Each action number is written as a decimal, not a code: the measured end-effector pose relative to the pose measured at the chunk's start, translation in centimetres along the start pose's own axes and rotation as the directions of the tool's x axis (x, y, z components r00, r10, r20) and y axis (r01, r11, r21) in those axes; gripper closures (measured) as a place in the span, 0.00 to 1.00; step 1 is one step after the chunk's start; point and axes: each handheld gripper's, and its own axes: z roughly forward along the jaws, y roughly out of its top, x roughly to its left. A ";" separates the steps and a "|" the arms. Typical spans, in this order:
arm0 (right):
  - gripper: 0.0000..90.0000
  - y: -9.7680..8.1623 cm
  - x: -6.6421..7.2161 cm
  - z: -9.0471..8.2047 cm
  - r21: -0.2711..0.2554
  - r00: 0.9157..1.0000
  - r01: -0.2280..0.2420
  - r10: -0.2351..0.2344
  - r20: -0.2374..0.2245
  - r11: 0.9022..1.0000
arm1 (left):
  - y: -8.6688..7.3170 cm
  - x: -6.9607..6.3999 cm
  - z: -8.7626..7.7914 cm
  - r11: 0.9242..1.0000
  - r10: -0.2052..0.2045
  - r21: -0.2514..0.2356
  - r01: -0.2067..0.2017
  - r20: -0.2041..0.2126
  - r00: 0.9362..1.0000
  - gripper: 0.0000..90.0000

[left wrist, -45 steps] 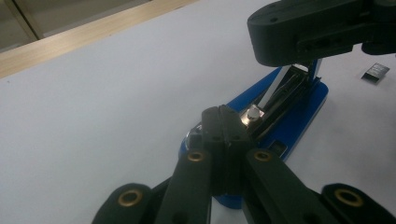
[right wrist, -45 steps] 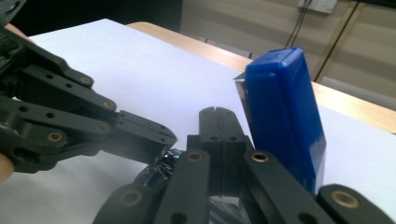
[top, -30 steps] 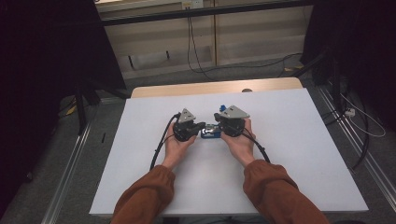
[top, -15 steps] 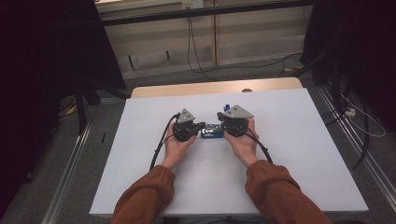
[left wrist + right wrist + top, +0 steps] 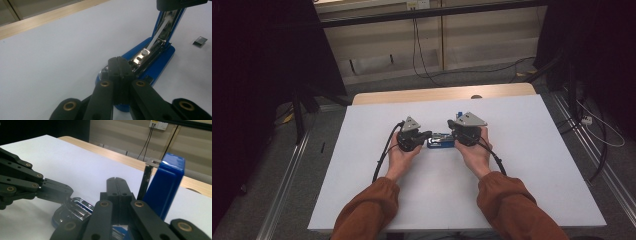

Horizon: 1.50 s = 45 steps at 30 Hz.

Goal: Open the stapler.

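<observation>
Blue stapler [image 5: 441, 141] mid-table [image 5: 532, 165], lid swung up. Left jaws [image 5: 118, 65], closed and empty, pin its base; right jaws [image 5: 115, 185] at three o'clock, closed, prop the lid for loading.

No legible text, label, brand, number or sign anywhere. Blue stapler [image 5: 150, 60] bare of any readable marking, likewise its raised top [image 5: 165, 185]. Small dark object [image 5: 200, 40] on the white table [image 5: 362, 165] too small to read. Wall socket [image 5: 159, 125] without readable lettering.
</observation>
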 end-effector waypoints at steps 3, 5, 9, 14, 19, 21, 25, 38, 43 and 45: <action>1.00 -0.1 -0.2 -0.1 0.003 1.000 0.007 -0.007 0.009 1.000 | 0.0 0.0 0.0 1.000 0.000 -0.001 0.000 -0.002 1.000 1.00; 1.00 -0.1 -0.3 -0.3 0.004 1.000 0.010 -0.010 0.012 1.000 | 0.0 0.0 0.0 1.000 0.001 -0.001 -0.001 -0.003 1.000 1.00; 1.00 -0.3 -0.8 -0.5 0.007 1.000 0.003 -0.003 0.018 1.000 | 0.0 0.0 0.0 1.000 0.001 -0.001 -0.001 -0.003 1.000 1.00; 1.00 -0.3 -0.9 -0.7 0.008 1.000 -0.001 0.000 0.007 1.000 | 0.0 -0.2 0.0 1.000 0.028 0.002 -0.028 -0.014 1.000 1.00; 1.00 -0.4 -0.9 -0.7 0.005 1.000 0.005 -0.005 0.005 1.000 | 0.0 -0.1 0.0 1.000 0.020 -0.001 -0.020 -0.012 1.000 1.00; 1.00 -0.4 -0.9 -0.8 0.004 1.000 0.005 -0.005 0.003 1.000 | 0.0 -0.1 0.0 1.000 0.020 0.000 -0.020 -0.011 1.000 1.00; 1.00 -0.6 -1.0 -0.9 -0.002 1.000 -0.008 0.008 -0.007 1.000 | 0.0 -0.2 0.0 1.000 0.020 -0.001 -0.020 -0.012 1.000 1.00; 1.00 -1.2 -2.0 -1.5 0.004 1.000 -0.013 0.013 0.001 1.000 | 0.0 -0.1 0.0 1.000 0.010 -0.004 -0.010 -0.009 1.000 1.00; 1.00 -1.2 -2.1 -1.6 0.005 1.000 -0.014 0.014 0.000 1.000 | 0.0 -0.1 0.0 1.000 0.014 -0.004 -0.014 -0.011 1.000 1.00; 1.00 -1.2 -2.1 -1.6 0.006 1.000 -0.016 0.016 0.001 1.000 | -0.1 -0.1 0.0 1.000 0.010 -0.004 -0.010 -0.009 1.000 1.00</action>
